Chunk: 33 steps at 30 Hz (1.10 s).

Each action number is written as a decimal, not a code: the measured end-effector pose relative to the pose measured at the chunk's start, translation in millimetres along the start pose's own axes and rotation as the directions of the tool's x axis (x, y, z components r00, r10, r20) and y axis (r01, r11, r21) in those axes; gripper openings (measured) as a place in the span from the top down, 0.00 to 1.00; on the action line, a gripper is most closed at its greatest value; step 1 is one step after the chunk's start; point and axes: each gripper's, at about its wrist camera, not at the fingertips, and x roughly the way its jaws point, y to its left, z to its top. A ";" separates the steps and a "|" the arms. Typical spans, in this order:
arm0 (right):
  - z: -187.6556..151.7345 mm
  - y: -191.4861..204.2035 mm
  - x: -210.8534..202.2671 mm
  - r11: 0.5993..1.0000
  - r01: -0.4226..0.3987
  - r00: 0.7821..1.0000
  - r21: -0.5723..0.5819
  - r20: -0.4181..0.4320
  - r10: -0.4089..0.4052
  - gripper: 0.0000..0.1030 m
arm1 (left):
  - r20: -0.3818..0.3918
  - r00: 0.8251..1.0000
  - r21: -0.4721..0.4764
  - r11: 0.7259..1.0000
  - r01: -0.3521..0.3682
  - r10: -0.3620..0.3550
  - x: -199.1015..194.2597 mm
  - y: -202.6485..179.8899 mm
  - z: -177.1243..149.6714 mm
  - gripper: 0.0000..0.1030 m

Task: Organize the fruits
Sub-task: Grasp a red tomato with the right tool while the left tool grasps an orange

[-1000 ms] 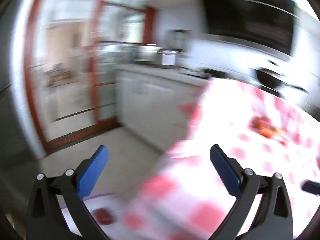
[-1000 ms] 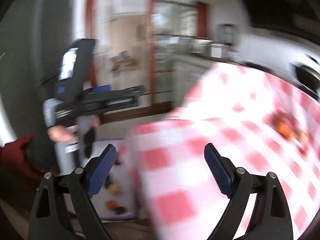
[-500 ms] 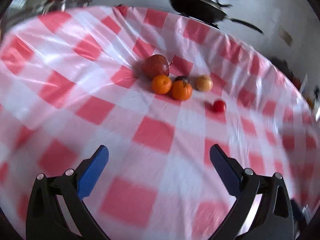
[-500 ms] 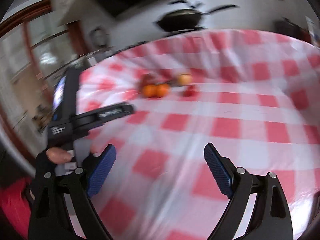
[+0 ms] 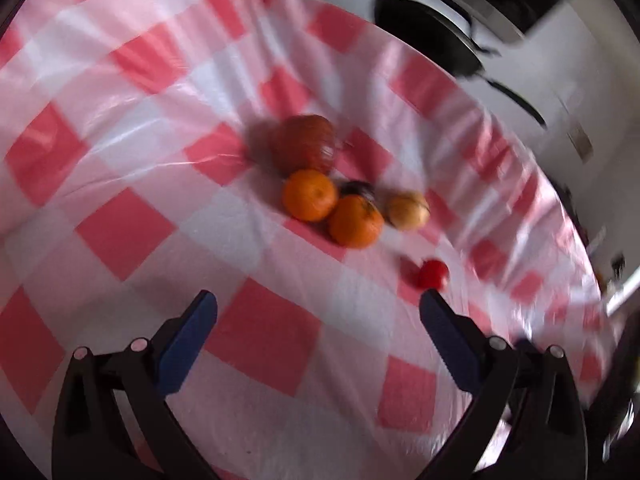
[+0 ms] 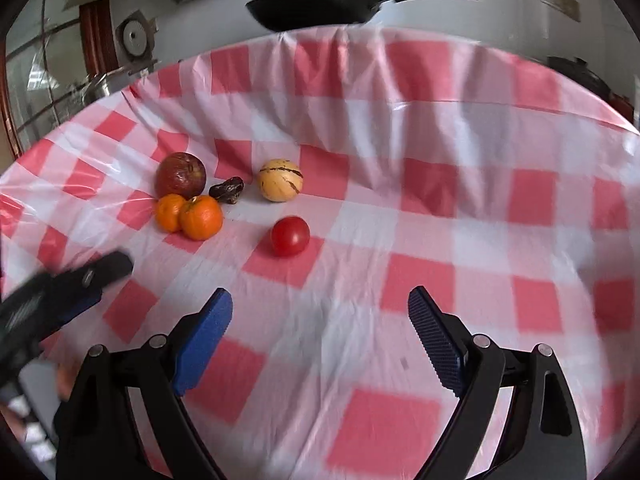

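Fruits lie grouped on a red-and-white checked tablecloth [image 6: 400,240]. A dark red round fruit [image 6: 181,175], two oranges [image 6: 201,217] [image 6: 169,212], a dark dried fruit [image 6: 228,189], a striped yellow fruit [image 6: 280,180] and a red tomato [image 6: 290,235] show in the right wrist view. The left wrist view shows the dark red fruit [image 5: 306,144], oranges [image 5: 310,195] [image 5: 355,221], yellow fruit [image 5: 408,210] and tomato [image 5: 433,274]. My left gripper [image 5: 318,306] is open and empty, short of the fruits. My right gripper [image 6: 320,304] is open and empty, below the tomato.
A black frying pan [image 6: 316,2] sits beyond the table's far edge, and also shows in the left wrist view [image 5: 428,36]. The left gripper's body [image 6: 60,296] reaches in at the left of the right wrist view. A glass door [image 6: 40,68] stands far left.
Both grippers swung from facing the kitchen and floor to facing the tabletop, then came closer to the fruits. Both stayed open.
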 end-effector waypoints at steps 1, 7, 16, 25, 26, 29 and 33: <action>3.2 -0.2 5.9 1.000 -0.006 1.000 -0.007 -0.001 0.006 0.20 | -0.024 1.000 0.023 1.000 -0.004 0.004 3.5 -3.8 -0.6 0.02; 30.6 -1.2 40.7 0.996 -0.090 0.996 -0.018 -0.029 0.090 0.30 | -0.091 0.996 0.030 1.000 0.008 -0.005 15.2 -4.4 -1.3 0.02; 43.9 9.7 71.6 0.992 -0.109 0.987 -0.068 -0.124 0.100 0.39 | -0.080 0.997 0.022 1.000 -0.005 0.007 14.6 -4.1 -1.7 0.02; 43.2 5.9 82.8 0.990 -0.116 0.980 -0.080 -0.170 0.101 0.69 | -0.019 0.998 0.096 0.993 -0.063 0.065 19.5 -23.4 3.3 0.03; 43.7 3.7 82.7 0.990 -0.116 0.981 -0.074 -0.166 0.103 0.69 | -0.021 0.997 0.116 0.991 -0.070 0.073 23.8 -27.9 5.1 0.10; 46.3 -21.2 78.0 0.990 -0.142 0.982 0.028 -0.123 0.144 0.69 | -0.061 0.992 0.182 0.979 -0.096 0.108 45.7 -42.8 11.1 0.31; 48.6 -57.6 75.6 0.954 -0.218 0.970 0.205 -0.059 0.235 0.69 | -0.088 0.984 0.212 0.969 -0.131 0.152 73.1 -55.3 23.0 0.42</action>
